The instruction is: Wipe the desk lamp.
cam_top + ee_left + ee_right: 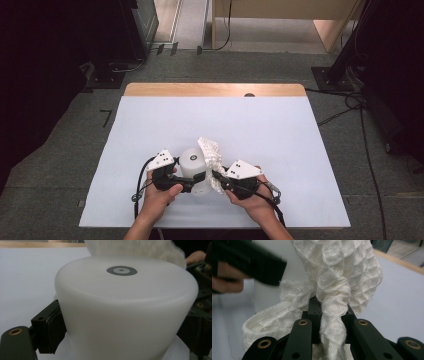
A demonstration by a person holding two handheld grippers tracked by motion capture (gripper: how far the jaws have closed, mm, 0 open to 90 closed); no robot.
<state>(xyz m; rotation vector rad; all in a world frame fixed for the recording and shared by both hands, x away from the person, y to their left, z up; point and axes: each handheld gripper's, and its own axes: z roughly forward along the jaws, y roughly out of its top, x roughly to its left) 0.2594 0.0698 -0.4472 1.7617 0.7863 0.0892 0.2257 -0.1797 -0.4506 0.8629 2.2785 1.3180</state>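
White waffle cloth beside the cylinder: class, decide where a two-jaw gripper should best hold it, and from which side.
Grip a bunched fold of the white waffle cloth, coming from the side away from the white cylinder. The fabric gathers into a narrow ridge that jaws can pinch, as the right gripper does now.

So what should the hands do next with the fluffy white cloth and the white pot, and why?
Probably bring the bunched white waffle-weave cloth against the side of the frosted white plastic pot and rub. The left hand-held gripper is clamped on the pot's sides, so it seems steadied, and the right hand-held gripper pinches the cloth right beside it, with the cloth rising by the pot's rim.
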